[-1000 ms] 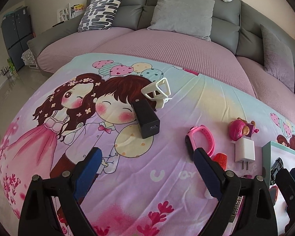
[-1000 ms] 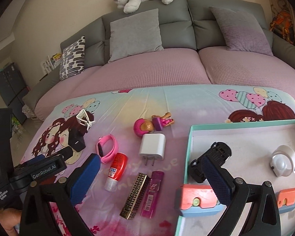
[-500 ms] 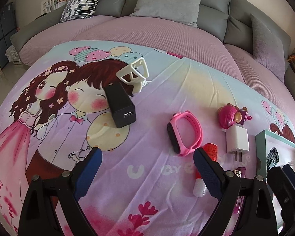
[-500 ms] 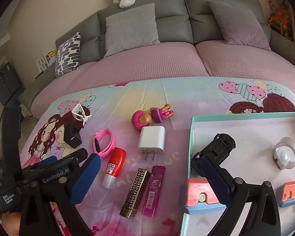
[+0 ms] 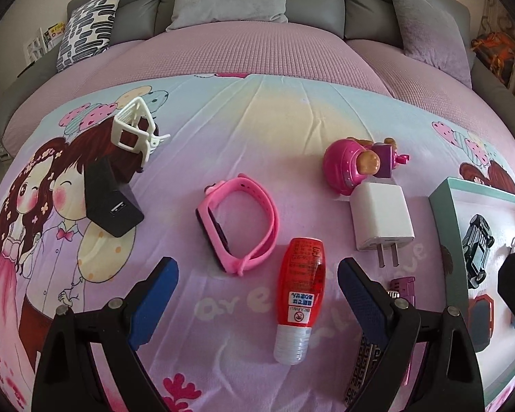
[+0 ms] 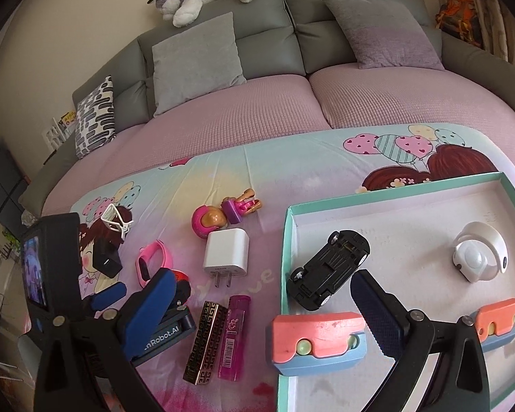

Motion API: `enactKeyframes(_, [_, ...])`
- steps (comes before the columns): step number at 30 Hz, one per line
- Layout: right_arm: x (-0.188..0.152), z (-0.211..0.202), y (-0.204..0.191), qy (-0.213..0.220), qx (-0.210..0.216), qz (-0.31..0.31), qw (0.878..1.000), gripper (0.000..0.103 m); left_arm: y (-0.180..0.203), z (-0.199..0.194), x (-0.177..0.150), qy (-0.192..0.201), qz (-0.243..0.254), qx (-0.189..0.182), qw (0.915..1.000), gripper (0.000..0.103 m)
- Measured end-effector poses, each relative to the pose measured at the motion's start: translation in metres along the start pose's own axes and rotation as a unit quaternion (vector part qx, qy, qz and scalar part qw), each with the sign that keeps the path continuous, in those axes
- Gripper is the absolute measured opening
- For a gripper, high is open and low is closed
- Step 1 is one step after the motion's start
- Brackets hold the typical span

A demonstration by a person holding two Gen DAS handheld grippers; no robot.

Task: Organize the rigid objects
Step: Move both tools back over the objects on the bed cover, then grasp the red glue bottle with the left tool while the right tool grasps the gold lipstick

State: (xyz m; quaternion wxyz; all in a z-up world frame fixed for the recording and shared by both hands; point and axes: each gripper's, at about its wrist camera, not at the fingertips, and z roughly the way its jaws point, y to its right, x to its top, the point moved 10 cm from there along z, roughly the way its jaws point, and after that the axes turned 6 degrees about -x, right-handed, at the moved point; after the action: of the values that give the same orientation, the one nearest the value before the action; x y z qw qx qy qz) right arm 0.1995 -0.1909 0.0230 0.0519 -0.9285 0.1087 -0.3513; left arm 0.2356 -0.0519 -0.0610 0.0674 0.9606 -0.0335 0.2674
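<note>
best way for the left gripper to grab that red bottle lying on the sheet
Grip the red bottle across its labelled red body, coming straight down from above. It lies flat with its clear cap toward the camera and its length roughly along the open left gripper, so the fingers can straddle its narrow width. Keep off the pink watch at its upper left.
</note>
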Motion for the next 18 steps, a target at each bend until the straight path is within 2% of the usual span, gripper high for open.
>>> enactKeyframes(3, [-0.001,0.001,0.000,-0.001,-0.001,-0.001,1.000,0.103,-0.003,0.004,-0.002,-0.009,0.003,0.010,0.9999,0.092])
enactKeyframes(6, [-0.003,0.004,0.000,-0.007,-0.003,-0.003,1.000,0.103,-0.005,0.003,-0.005,-0.012,0.004,0.007,0.9999,0.074])
enactKeyframes(10, [-0.006,0.007,0.000,-0.013,-0.006,-0.005,1.000,0.103,0.002,-0.001,-0.006,-0.013,0.009,-0.010,0.9998,0.061])
enactKeyframes(14, [-0.007,0.009,0.000,-0.016,-0.007,-0.009,1.000,0.103,0.004,-0.003,-0.009,-0.017,0.011,-0.020,0.9996,0.054])
enactKeyframes(16, [-0.008,0.009,-0.001,-0.017,-0.007,-0.010,1.000,0.103,0.004,-0.005,-0.011,-0.020,0.008,-0.029,0.9994,0.041])
enactKeyframes(18, [-0.009,0.009,-0.002,-0.019,-0.006,-0.011,1.000,0.103,0.003,-0.007,-0.012,-0.020,0.005,-0.031,0.9993,0.038])
